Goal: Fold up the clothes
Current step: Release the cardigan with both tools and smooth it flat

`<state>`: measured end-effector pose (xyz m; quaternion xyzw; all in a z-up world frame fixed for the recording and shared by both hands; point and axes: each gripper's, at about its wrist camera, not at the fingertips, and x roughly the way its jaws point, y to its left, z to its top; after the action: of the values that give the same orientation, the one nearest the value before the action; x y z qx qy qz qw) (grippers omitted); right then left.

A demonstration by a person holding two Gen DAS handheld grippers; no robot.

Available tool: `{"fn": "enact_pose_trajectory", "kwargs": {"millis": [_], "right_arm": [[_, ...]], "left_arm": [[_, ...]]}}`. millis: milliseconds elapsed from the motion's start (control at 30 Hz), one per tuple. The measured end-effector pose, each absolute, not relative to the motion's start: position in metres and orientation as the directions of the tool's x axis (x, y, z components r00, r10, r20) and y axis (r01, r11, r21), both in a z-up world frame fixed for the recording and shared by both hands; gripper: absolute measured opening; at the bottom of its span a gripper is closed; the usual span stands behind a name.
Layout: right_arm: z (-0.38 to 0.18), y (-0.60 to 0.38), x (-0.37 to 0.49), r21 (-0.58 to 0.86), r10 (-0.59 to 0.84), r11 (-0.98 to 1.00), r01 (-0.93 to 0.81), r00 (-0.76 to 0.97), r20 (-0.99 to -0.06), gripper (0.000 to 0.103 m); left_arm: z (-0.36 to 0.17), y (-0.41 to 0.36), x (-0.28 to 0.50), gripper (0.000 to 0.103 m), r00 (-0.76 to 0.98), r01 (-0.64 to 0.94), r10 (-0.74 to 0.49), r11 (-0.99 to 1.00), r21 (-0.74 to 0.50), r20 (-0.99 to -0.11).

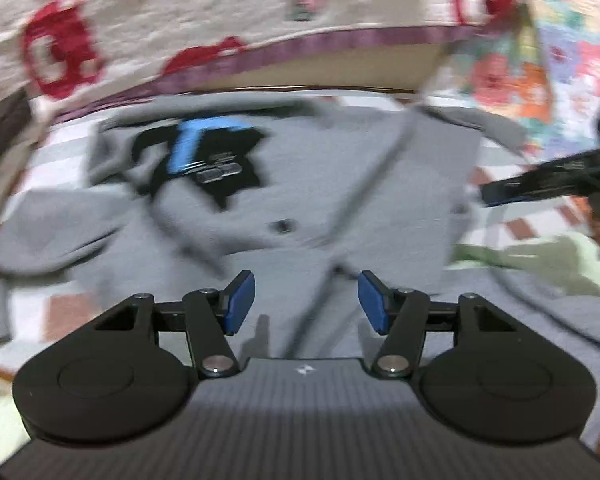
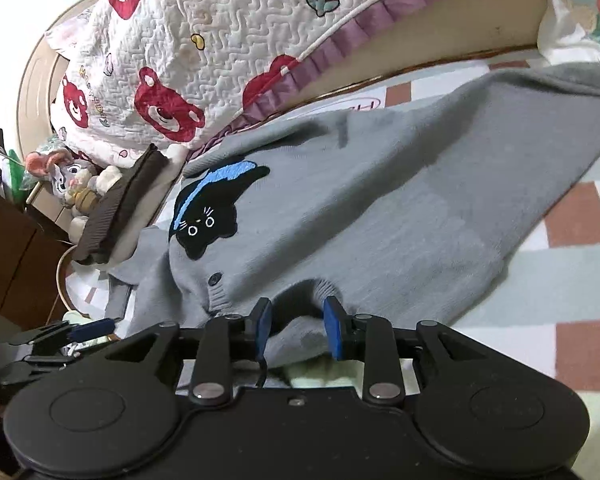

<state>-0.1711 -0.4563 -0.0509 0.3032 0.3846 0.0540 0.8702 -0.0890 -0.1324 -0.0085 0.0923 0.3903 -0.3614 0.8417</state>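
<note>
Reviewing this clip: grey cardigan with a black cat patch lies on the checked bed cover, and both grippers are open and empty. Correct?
Not quite. The right wrist view shows the right gripper with a bunched fold of the grey cardigan between its fingers, so it is not empty. The left gripper is open and empty, the cat patch is black, and the checked bed cover is underneath.

A grey knit cardigan point(image 2: 400, 200) is seen spread across the middle of the right wrist view, front side up, lying on a checked bedsheet. A black cat patch with a blue stripe point(image 2: 210, 210) is stitched at centre left. One dark button point(image 2: 214, 279) is noted below the patch. The ribbed hem is bunched at lower centre. In the left wrist view the cardigan point(image 1: 300, 184) is blurred, filling the middle of the frame.
</note>
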Motion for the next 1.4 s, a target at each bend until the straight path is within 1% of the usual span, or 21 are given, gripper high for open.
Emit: {"fn": "enact_pose_trajectory", "kwargs": {"millis": [33,67,100,133,233,267,367,433,533,633,1133,1200,1300,1367,1400], "right_arm": [[-0.052,-0.456,-0.171,0.57,0.327,0.808,0.151,0.689,-0.647,0.038],[-0.052,-0.455,-0.17,0.572,0.328,0.804,0.163,0.68,-0.655,0.042],[-0.054,-0.454,-0.169,0.581,0.334,0.796,0.172,0.676,-0.657,0.044],[-0.056,-0.454,-0.168,0.59,0.34,0.787,0.181,0.671,-0.659,0.044],[-0.069,-0.454,-0.162,0.605,0.351,0.767,0.212,0.651,-0.673,0.046],[-0.073,-0.454,-0.159,0.61,0.355,0.76,0.223,0.644,-0.677,0.048],[-0.085,-0.454,-0.153,0.624,0.368,0.739,0.254,0.623,-0.69,0.054],[-0.093,-0.454,-0.149,0.632,0.377,0.724,0.276,0.609,-0.698,0.055],[-0.103,-0.456,-0.145,0.647,0.39,0.7,0.303,0.597,-0.701,0.059],[-0.108,-0.459,-0.147,0.67,0.408,0.673,0.312,0.6,-0.689,0.06],[-0.107,-0.452,-0.147,0.646,0.426,0.715,0.267,0.566,-0.706,0.06],[-0.109,-0.451,-0.149,0.655,0.446,0.712,0.253,0.558,-0.7,0.06],[-0.107,-0.45,-0.154,0.662,0.459,0.714,0.227,0.561,-0.688,0.06],[-0.101,-0.451,-0.157,0.679,0.469,0.705,0.202,0.585,-0.661,0.06],[-0.097,-0.453,-0.158,0.695,0.478,0.692,0.192,0.6,-0.642,0.06]], "left_arm": [[-0.008,-0.142,-0.09,0.057,0.412,0.71,-0.554,0.692,-0.126,-0.723],[-0.008,-0.152,-0.09,0.06,0.39,0.739,-0.571,0.662,-0.124,-0.722],[-0.008,-0.162,-0.091,0.062,0.368,0.765,-0.586,0.632,-0.123,-0.722],[-0.011,-0.167,-0.087,0.065,0.359,0.767,-0.582,0.63,-0.125,-0.73],[-0.02,-0.181,-0.076,0.066,0.331,0.773,-0.568,0.622,-0.129,-0.754],[-0.023,-0.186,-0.072,0.067,0.321,0.774,-0.563,0.619,-0.131,-0.762],[-0.032,-0.2,-0.061,0.066,0.293,0.78,-0.548,0.611,-0.136,-0.784],[-0.038,-0.209,-0.054,0.064,0.273,0.783,-0.537,0.606,-0.14,-0.798],[-0.047,-0.223,-0.043,0.064,0.245,0.788,-0.52,0.599,-0.145,-0.818],[-0.052,-0.225,-0.032,0.064,0.268,0.771,-0.512,0.622,-0.137,-0.816],[-0.076,-0.234,0.019,0.064,0.379,0.676,-0.46,0.73,-0.099,-0.803],[-0.082,-0.233,0.016,0.064,0.38,0.676,-0.423,0.734,-0.065,-0.823],[-0.082,-0.223,0.007,0.064,0.377,0.662,-0.415,0.746,-0.072,-0.828],[-0.076,-0.213,0.001,0.064,0.372,0.657,-0.436,0.747,-0.099,-0.82],[-0.074,-0.208,-0.003,0.064,0.378,0.661,-0.435,0.745,-0.091,-0.817]]}}
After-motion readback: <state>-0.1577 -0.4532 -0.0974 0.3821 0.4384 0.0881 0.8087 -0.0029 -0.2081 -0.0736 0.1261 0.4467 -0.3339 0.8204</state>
